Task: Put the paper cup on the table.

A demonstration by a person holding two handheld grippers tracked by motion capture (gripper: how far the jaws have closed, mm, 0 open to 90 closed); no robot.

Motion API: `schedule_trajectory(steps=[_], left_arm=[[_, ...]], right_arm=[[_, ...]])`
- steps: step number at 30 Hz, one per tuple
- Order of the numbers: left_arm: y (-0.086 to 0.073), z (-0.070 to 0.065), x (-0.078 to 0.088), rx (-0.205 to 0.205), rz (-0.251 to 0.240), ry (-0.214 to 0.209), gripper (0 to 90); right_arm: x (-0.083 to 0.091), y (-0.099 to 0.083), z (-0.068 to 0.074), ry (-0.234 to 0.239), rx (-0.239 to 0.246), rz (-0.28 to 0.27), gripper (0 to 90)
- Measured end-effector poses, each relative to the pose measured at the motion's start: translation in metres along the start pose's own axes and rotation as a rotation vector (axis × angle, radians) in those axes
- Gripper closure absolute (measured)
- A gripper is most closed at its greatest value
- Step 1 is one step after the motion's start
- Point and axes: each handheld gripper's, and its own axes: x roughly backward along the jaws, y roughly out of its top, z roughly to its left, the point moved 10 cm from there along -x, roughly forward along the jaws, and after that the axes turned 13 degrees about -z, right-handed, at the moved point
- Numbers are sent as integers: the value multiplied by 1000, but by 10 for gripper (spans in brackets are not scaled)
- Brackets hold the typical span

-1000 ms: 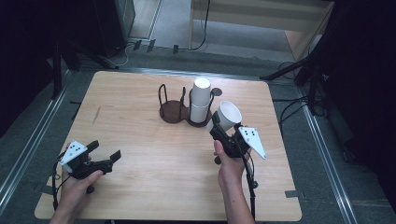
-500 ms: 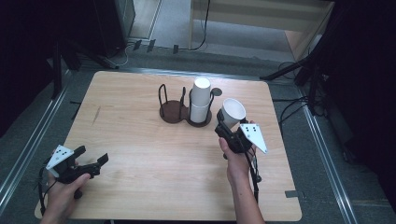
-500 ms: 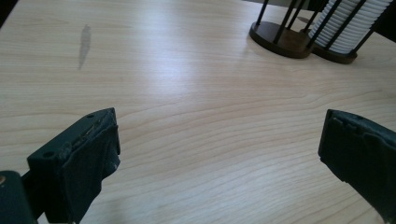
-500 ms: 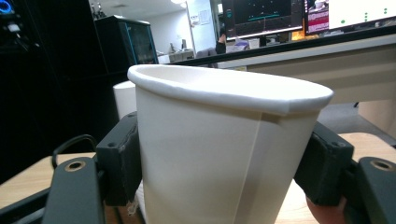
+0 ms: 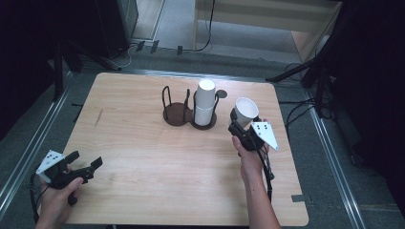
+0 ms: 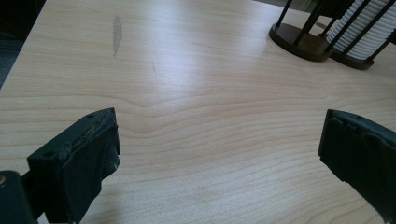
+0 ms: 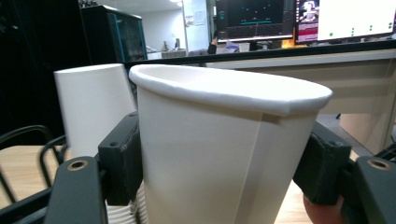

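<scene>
1. The wooden table (image 5: pixel 143 157) carries a dark wire cup holder (image 5: pixel 177 110).
2. A stack of white paper cups (image 5: pixel 205 102) stands in the holder's right ring.
3. The right gripper (image 5: pixel 244 125), just right of the holder, clamps a single paper cup (image 7: pixel 224 154) between its jaws.
4. The left gripper (image 5: pixel 83 164), well apart from the holder at the table's near left corner, holds its jaws wide apart around nothing.

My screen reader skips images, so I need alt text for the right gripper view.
A white paper cup, upright and mouth up, is clamped between the right gripper's two black jaws. Behind it at left stands a stack of white cups beside black wire holder loops.
</scene>
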Motion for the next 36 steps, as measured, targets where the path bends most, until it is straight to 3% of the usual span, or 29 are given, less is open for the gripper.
schedule_trajectory(steps=[5, 11, 14, 20, 25, 31, 36], left_arm=[[2, 1, 1, 38, -20, -14, 0], [2, 0, 1, 27, -26, -17, 0], [4, 1, 2, 40, -49, -16, 0], [4, 0, 2, 42, -45, -22, 0], [4, 1, 2, 46, -46, -25, 0], [4, 1, 2, 47, -49, -25, 0], [4, 1, 2, 44, -48, -26, 0]], right_arm=[[-8, -11, -17, -17, 48, 10, 285], [-16, -25, -44, -82, 37, 32, 285], [-21, -36, -54, -93, 86, 60, 285], [-28, -56, -60, -88, 111, 120, 284], [-33, -67, -63, -98, 66, 163, 284], [-39, -78, -68, -115, 55, 206, 284], [-44, -85, -70, -123, 82, 240, 284]])
